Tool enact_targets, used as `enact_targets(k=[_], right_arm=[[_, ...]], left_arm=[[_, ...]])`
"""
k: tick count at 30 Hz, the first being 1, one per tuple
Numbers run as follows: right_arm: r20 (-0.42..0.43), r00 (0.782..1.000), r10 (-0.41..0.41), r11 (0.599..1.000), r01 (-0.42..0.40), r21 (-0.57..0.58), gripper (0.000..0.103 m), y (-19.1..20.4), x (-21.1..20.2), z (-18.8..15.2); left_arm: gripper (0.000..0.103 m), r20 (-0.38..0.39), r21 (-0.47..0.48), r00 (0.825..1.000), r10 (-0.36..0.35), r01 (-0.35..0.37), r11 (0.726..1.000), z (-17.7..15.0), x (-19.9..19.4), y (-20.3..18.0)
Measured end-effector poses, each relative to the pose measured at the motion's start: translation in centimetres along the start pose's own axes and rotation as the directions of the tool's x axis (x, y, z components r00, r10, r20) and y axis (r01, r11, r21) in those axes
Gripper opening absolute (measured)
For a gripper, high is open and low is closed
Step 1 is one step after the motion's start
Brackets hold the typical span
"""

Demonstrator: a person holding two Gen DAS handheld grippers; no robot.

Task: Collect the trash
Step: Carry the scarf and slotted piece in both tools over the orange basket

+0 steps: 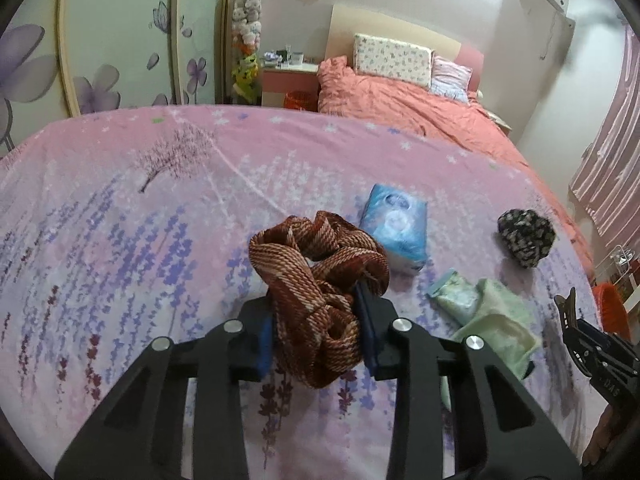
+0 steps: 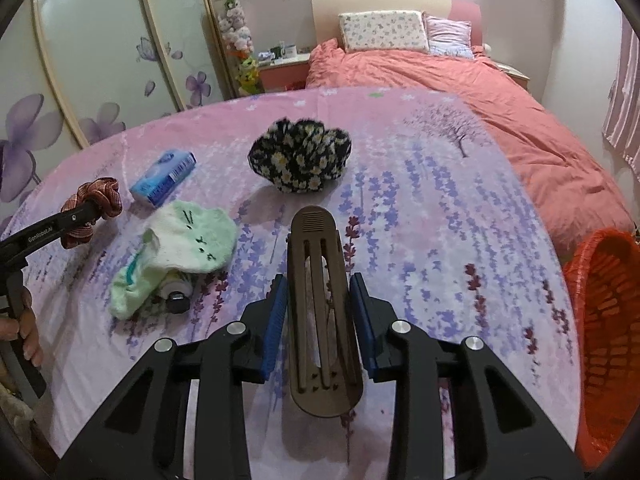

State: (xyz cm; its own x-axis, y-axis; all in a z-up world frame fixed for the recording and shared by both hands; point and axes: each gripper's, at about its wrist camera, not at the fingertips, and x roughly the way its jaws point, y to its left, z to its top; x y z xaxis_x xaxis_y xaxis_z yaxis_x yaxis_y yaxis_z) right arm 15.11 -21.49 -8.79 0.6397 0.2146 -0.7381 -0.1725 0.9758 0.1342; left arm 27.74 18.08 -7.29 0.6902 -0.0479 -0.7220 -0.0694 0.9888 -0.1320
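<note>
Red-brown scrunchie (image 1: 320, 292) is clamped in left gripper (image 1: 320, 332); right gripper (image 2: 320, 320) pinches brown hair clip (image 2: 322, 312); orange basket (image 2: 604, 320) at 3 o'clock shows clearly only in right view.

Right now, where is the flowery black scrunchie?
The daisy-print scrunchie lies on the pink bedspread, straight ahead in the right wrist view, beyond the brown hair clip and right of the blue tissue pack.

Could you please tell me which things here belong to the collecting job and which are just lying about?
Job:
- red-brown striped fabric scrunchie, in left hand-held gripper
- brown plastic hair clip, in right hand-held gripper
- orange mesh basket

Lying about:
- blue tissue packet
- pale green sock
- black daisy-print scrunchie
</note>
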Motion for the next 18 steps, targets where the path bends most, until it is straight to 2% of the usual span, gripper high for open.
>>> enact_targets(k=[10,18], right_arm=[[0.121,0.992,-0.046,0.998,0.041,0.046,0.033,-1.3,-6.7,0.4],[0.189,0.973,-0.134,0.988,0.116,0.102,0.033,-4.3,-11.5,-0.5]], left_arm=[[0.034,0.068,0.061,0.996,-0.051,0.047,0.997,0.3,-6.3,-3.1],[0.034,0.080,0.168,0.980,-0.181,0.166,0.972,-0.4,-10.5,-9.8]])
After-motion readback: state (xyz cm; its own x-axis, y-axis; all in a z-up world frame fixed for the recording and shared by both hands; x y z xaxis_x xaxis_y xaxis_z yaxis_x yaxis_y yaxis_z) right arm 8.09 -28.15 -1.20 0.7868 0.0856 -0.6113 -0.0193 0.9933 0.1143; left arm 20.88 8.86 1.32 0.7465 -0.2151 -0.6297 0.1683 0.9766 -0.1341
